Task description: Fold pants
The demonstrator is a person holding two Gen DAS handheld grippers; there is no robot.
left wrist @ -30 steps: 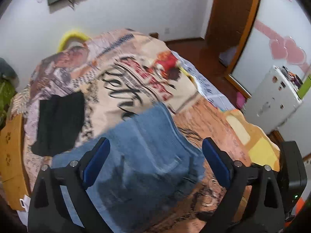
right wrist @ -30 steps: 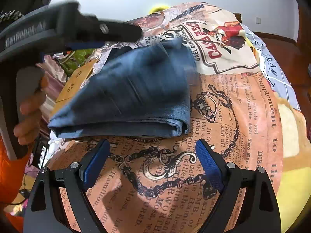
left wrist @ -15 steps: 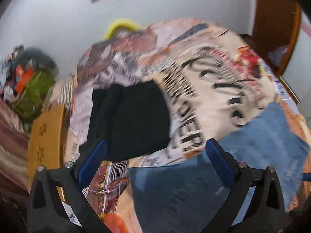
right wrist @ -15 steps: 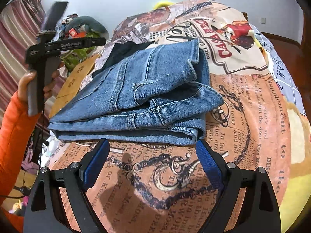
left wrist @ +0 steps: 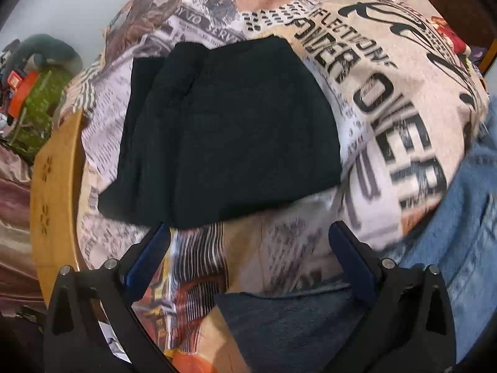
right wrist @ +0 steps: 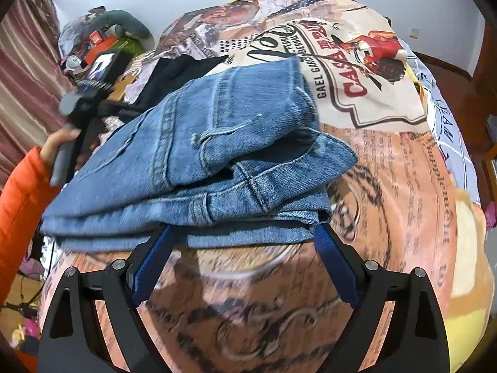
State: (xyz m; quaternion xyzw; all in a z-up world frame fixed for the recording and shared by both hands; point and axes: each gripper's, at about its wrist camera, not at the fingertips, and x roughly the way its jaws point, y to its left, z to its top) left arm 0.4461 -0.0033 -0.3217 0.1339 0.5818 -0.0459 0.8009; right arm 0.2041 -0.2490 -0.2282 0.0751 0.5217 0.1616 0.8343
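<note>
Folded blue jeans [right wrist: 217, 168] lie in a stack on the printed bedspread [right wrist: 388, 217]. My right gripper [right wrist: 243, 233] is open and empty, its fingertips at the near edge of the stack. In the left wrist view the jeans [left wrist: 450, 233] show at the right and bottom. My left gripper [left wrist: 248, 233] is open and empty, pointing at folded black pants [left wrist: 223, 130] that lie flat on the bedspread [left wrist: 388, 62] beyond it. The left gripper also shows in the right wrist view [right wrist: 90, 105], held in a hand with an orange sleeve, left of the jeans.
A wooden bed edge [left wrist: 52, 202] runs along the left. Clutter with green and orange items [left wrist: 28, 93] sits past it. The black pants also show behind the jeans [right wrist: 174, 71]. A yellow blanket [right wrist: 472, 264] lies at the right edge.
My left gripper has swung left, off the jeans toward the black pants. My right gripper has moved in closer to the jeans' near edge.
</note>
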